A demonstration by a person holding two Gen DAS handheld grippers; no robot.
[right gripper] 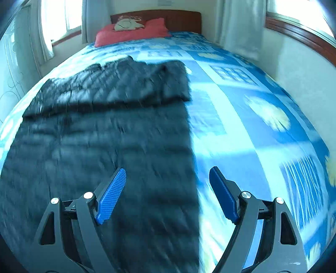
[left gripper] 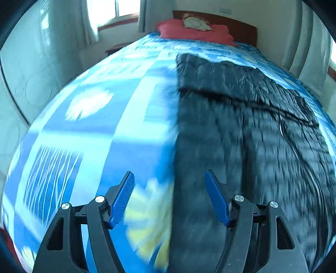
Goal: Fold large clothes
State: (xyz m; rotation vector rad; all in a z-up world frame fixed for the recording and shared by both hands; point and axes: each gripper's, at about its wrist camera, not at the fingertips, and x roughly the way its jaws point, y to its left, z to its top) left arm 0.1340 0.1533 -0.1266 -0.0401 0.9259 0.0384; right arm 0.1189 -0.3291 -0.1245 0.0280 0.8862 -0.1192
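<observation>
You held both tongs over a bed covered with a blue patterned bedspread (left gripper: pixel 109 117). A large dark quilted garment (left gripper: pixel 241 126) lay flat on that bedspread, stretched lengthwise toward the headboard. A layer of it at the far end was folded back over the rest, making a raised crosswise edge.

In the left wrist view, your left gripper (left gripper: pixel 170 189) had its two blue-padded fingers (left gripper: pixel 122 199) spread wide apart, with nothing between them. It sat over the garment's straight left edge: one finger above bare bedspread, the other above dark fabric. Whether it touched the cloth could not be told, because the near area was blurred.

In the right wrist view, your right gripper (right gripper: pixel 168 187) was likewise spread wide and held nothing. It straddled the right edge of the garment (right gripper: pixel 109 130), with its left finger over the dark fabric and its right finger over the bedspread (right gripper: pixel 262 100).

At the head of the bed, a red pillow (right gripper: pixel 134 33) lay against a dark wooden headboard (right gripper: pixel 180 20), with a pale item (right gripper: pixel 128 24) resting on top of it. Windows with pale curtains (right gripper: pixel 241 25) stood on both sides of the bed.
</observation>
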